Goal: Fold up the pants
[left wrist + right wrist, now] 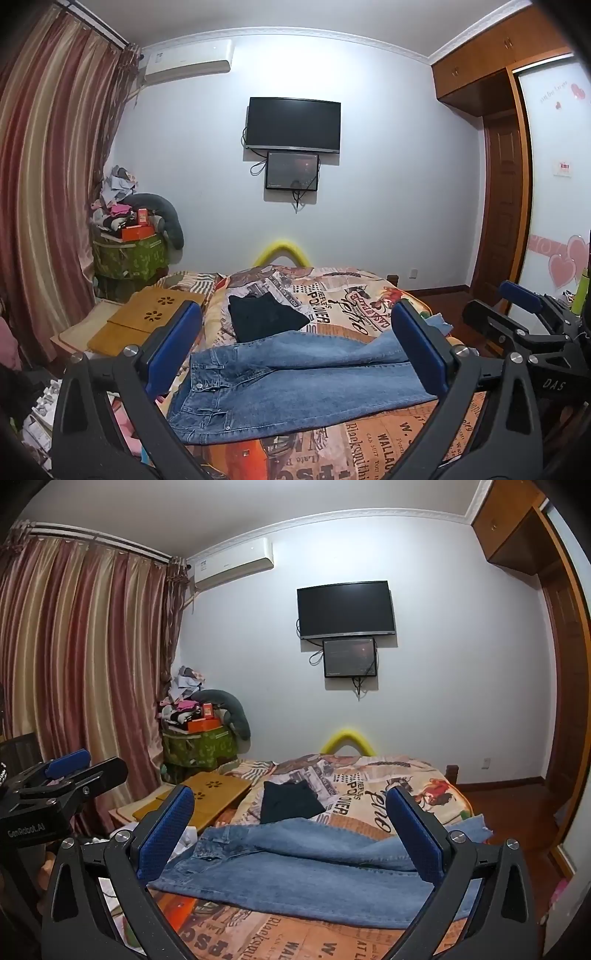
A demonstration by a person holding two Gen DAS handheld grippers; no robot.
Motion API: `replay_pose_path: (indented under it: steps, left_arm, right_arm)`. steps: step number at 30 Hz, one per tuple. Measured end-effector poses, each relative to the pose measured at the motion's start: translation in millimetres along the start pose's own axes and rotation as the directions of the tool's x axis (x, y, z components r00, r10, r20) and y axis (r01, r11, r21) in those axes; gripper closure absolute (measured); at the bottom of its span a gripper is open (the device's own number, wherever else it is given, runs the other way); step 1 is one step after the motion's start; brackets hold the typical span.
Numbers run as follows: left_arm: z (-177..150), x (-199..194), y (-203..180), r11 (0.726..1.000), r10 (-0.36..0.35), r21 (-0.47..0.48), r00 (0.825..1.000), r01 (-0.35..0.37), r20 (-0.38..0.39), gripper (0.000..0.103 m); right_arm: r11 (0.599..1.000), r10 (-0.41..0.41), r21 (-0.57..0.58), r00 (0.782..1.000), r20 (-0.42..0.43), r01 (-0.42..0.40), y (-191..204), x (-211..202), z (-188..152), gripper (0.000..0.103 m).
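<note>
Left wrist view: my left gripper [295, 343] has its jaws spread wide, nothing between the blue pads [421, 350], hovering off the bed's near edge. The jeans [295, 384] are light blue denim, lying flat across the bed [369, 454] close to that near edge, waistband toward the left edge, legs running right, one leg lying over the other. The waistband corner sits right at the bed's left edge; the hems are hidden behind my right finger. A folded black garment [264, 315] lies just beyond the jeans, toward the middle of the bed. The far half of the bedspread is open. A wooden lap tray [147, 317] sits off the left edge. The right gripper [517, 314] shows at the frame's right, beside the bed.

Right wrist view: my right gripper [291, 830] is also wide open and empty. Same jeans [295, 871] fill the near strip; a hem end [476, 829] reaches the bed's right edge. Black garment [290, 801] is just past them, touching or nearly so. The left gripper [74, 771] is visible at left, jaws apart. Floor [517, 805] beyond the right edge looks free.
</note>
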State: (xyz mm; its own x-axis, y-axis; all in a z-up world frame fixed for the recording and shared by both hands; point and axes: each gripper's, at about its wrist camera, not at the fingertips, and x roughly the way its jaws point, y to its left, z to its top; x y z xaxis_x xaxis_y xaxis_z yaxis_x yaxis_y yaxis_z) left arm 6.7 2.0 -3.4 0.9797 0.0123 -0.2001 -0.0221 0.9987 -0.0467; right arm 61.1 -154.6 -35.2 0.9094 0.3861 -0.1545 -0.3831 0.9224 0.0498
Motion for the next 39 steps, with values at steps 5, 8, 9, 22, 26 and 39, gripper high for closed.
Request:
replay_pose_path:
  steps: [5, 8, 9, 22, 26, 39]
  left_arm:
    - [1.9, -1.3, -1.6, 1.0, 0.002, 0.001, 1.0, -0.002, 0.0, 0.0]
    - [1.2, -0.7, -0.4, 1.0, 0.002, -0.001, 1.0, -0.002, -0.002, 0.0]
    - [1.6, -0.7, -0.5, 1.0, 0.001, -0.003, 1.0, -0.001, -0.003, 0.0]
    - [0.7, 3.0, -2.8, 1.0, 0.003, 0.006, 1.0, -0.003, -0.005, 0.0]
    - [0.4, 3.9, -2.3, 1.0, 0.004, 0.005, 1.0, -0.004, -0.006, 0.0]
    - [-0.1, 5.6, -2.4, 1.0, -0.001, 0.008, 1.0, 0.001, -0.014, 0.0]
  right_arm:
    - [1.0, -0.005, 0.003, 1.0, 0.008, 0.005, -1.7, -2.6, -0.7, 0.0]
    - [1.0, -0.008, 0.0, 1.0, 0.009, 0.008, 0.3, -5.2, 0.8, 0.0]
    - [1.0, -0.009, 0.001, 1.0, 0.009, 0.009, -0.2, -5.8, 1.2, 0.0]
    - [1.0, -0.01, 0.003, 1.0, 0.009, 0.01, -2.9, -6.2, 3.0, 0.0]
    - [1.0, -0.012, 0.004, 1.0, 0.01, 0.012, -3.7, -6.3, 3.2, 0.0]
    - [1.0, -0.02, 0.016, 1.0, 0.006, 0.02, -9.2, -6.9, 4.5, 0.0]
